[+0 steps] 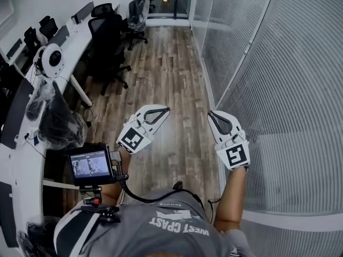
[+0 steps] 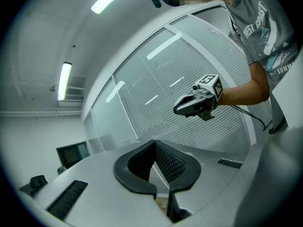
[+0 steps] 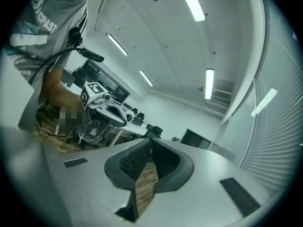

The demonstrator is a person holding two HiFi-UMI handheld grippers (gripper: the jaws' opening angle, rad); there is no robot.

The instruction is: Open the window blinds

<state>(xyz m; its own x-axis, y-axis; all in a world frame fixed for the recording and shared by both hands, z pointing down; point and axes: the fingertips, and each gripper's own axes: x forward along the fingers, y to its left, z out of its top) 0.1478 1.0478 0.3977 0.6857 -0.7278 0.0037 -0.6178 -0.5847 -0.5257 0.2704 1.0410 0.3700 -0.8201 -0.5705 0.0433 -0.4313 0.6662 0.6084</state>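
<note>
**Status: Blinds Not Yet Opened**

The window blinds [image 1: 289,90] fill the right of the head view with their slats closed, so by this evidence the whole task remains. The left hand-held gripper [image 1: 166,110] and right hand-held gripper [image 1: 211,113] are pressed together, empty, and apart from the blinds. Legible writing: "WEST COAST" on the shirt [image 1: 171,226].

I get bright, even light from ceiling tubes [image 3: 191,1] — they streak glare across the blinds [image 2: 163,46]; both gripper views bend and darken at the edges.
</note>
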